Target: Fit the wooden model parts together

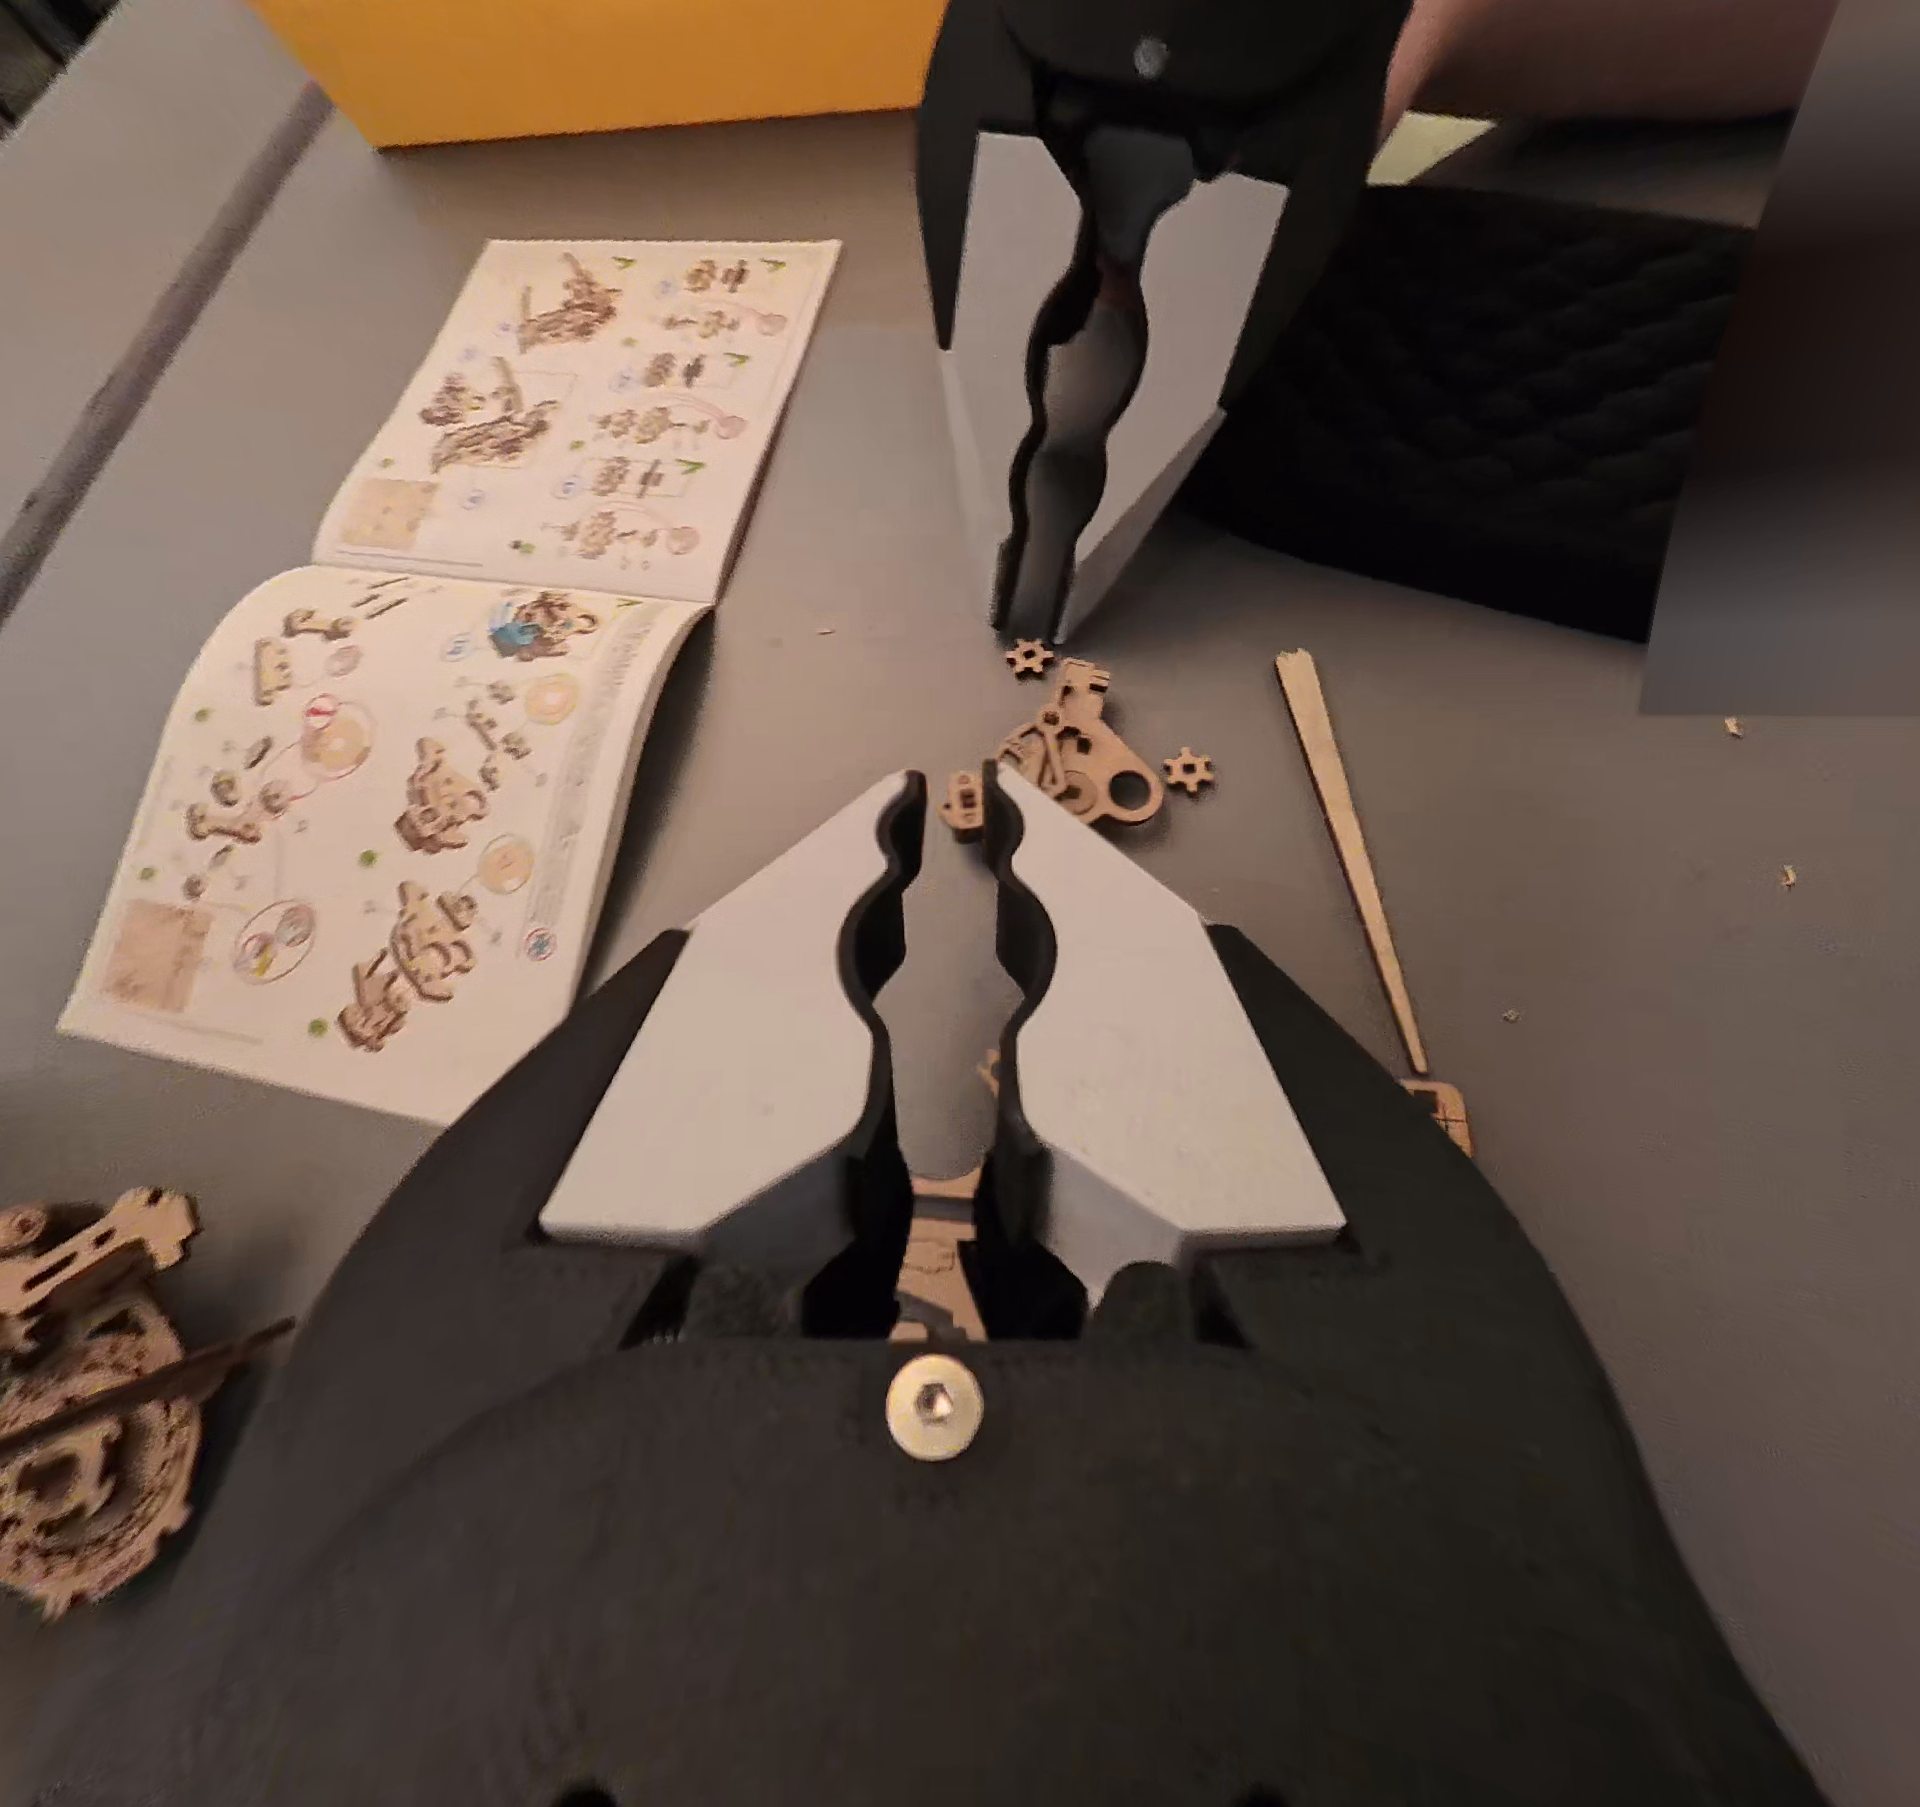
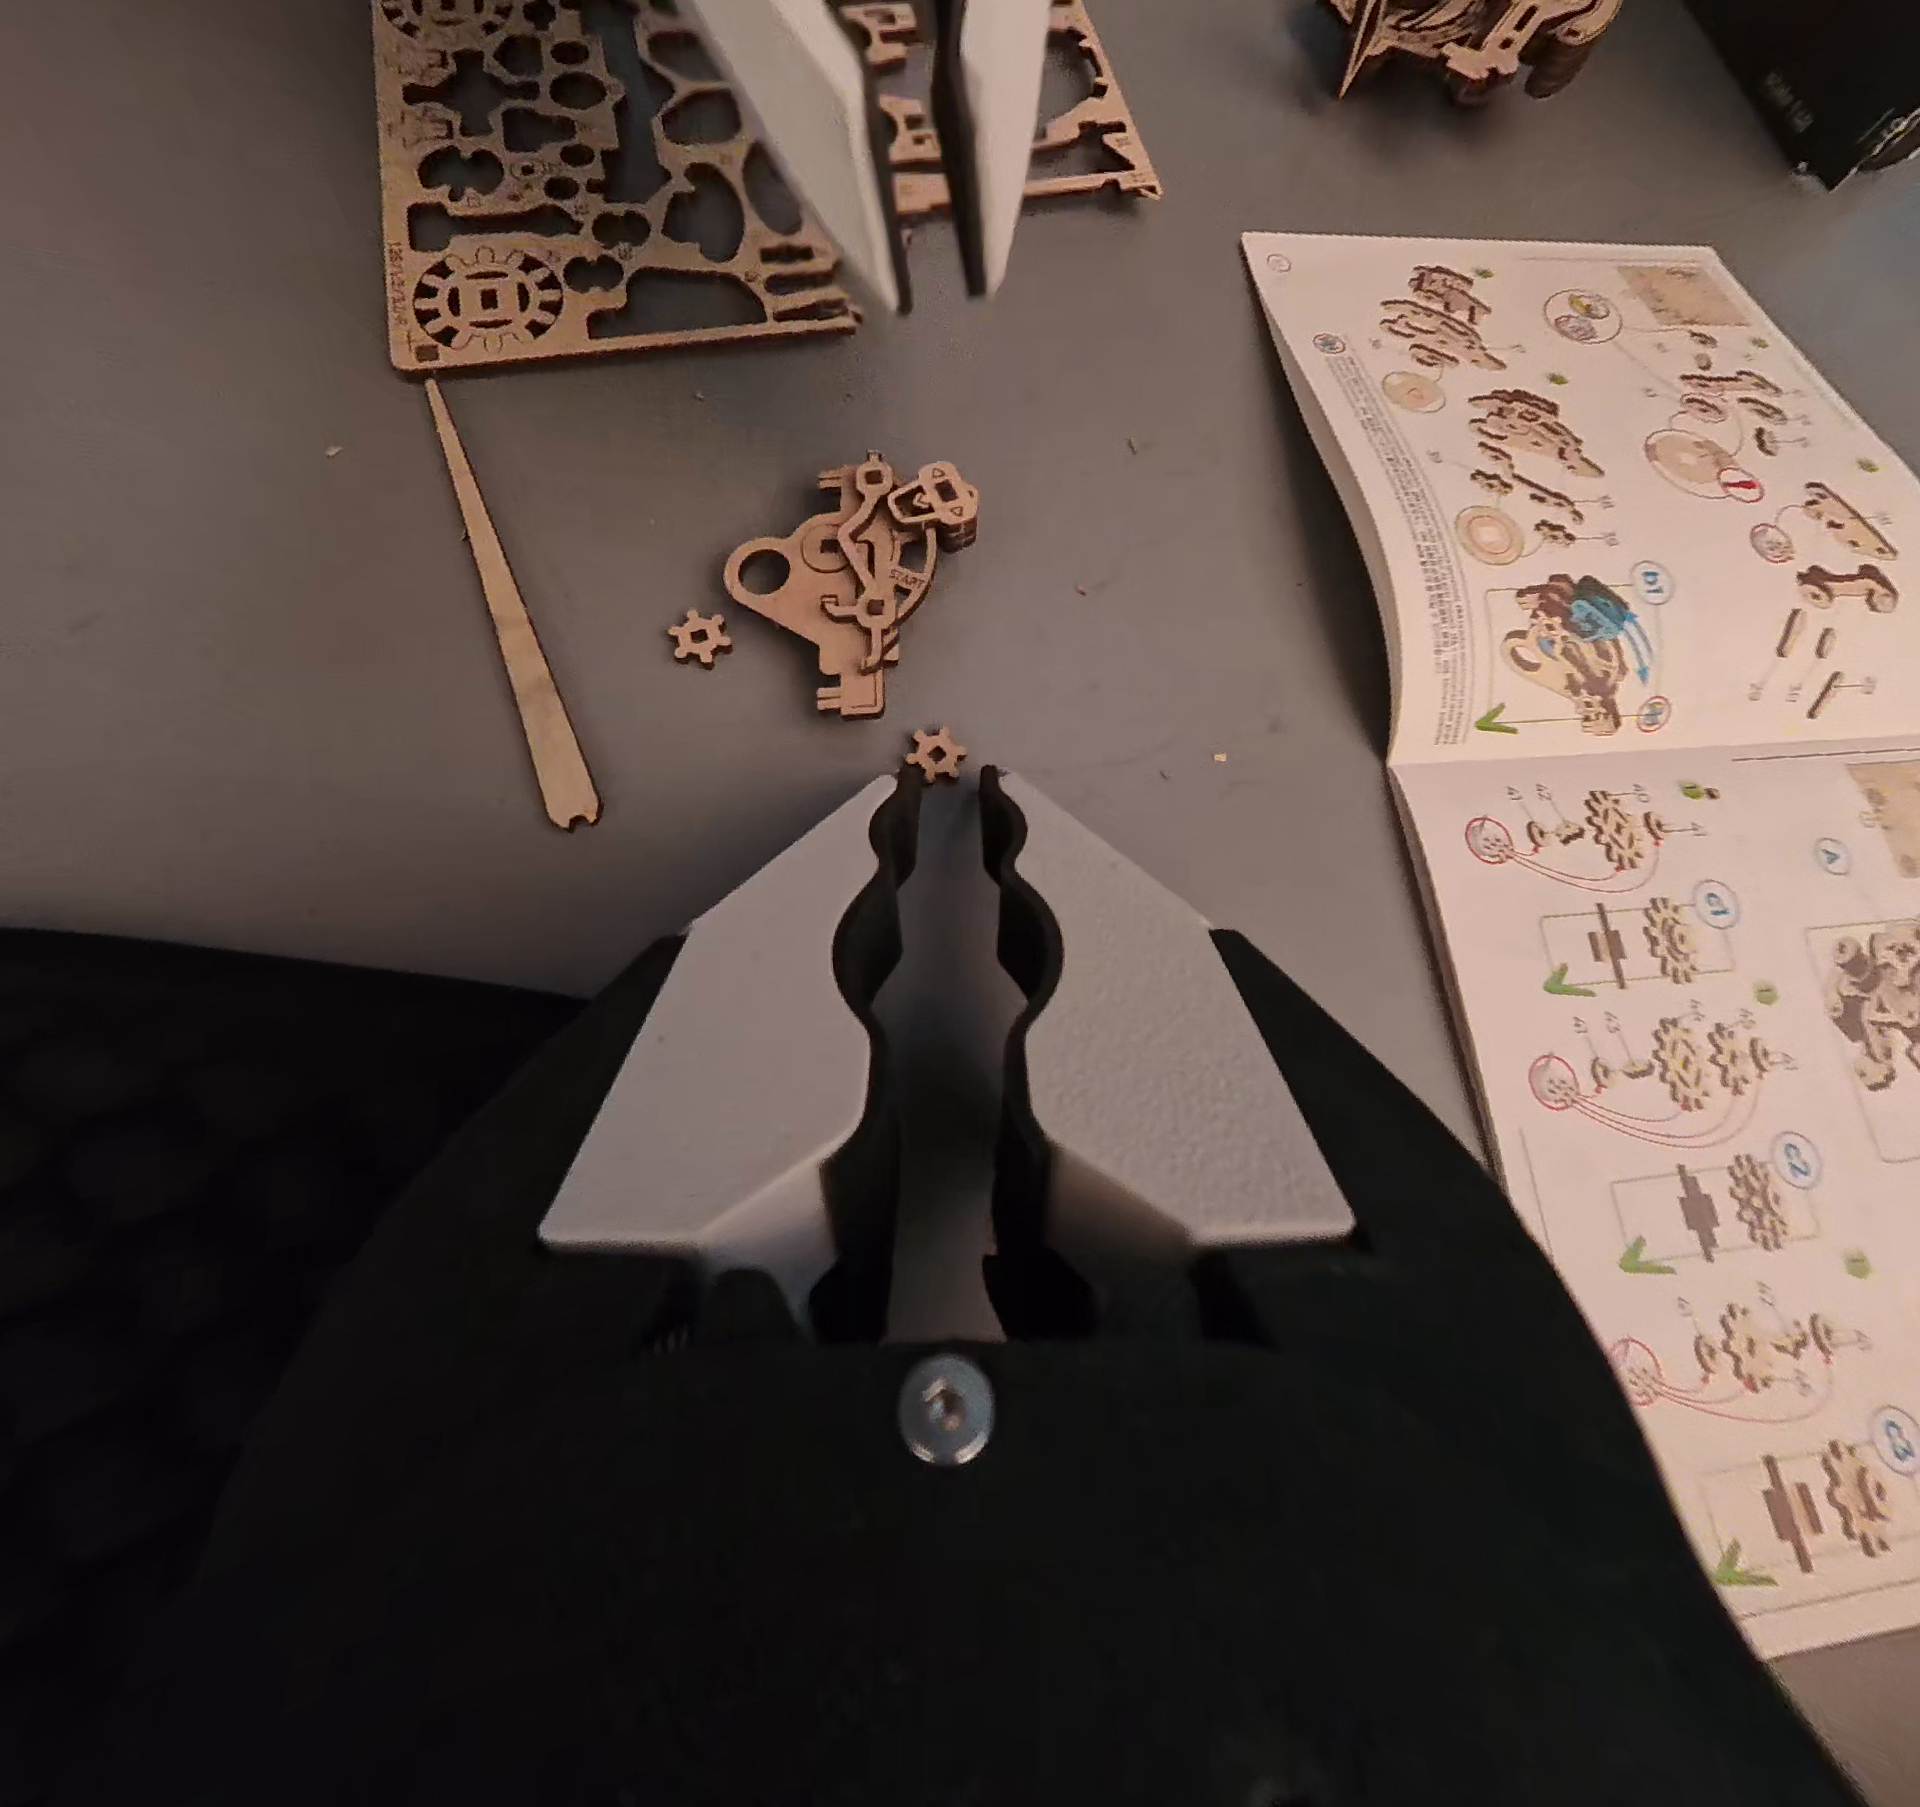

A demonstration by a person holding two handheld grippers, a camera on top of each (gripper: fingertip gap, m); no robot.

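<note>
Two wooden gears (image 2: 699, 637) lie on grey table (image 2: 208, 614).

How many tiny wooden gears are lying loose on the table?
2: one small gear at the right gripper tips, one beside the flat wooden assembly. Others may be hidden.

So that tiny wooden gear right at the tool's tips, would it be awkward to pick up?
Probably. The small gear lies flat on the table, so little edge shows to pinch. It looks thin and light, so it would likely skid if nudged.
</note>
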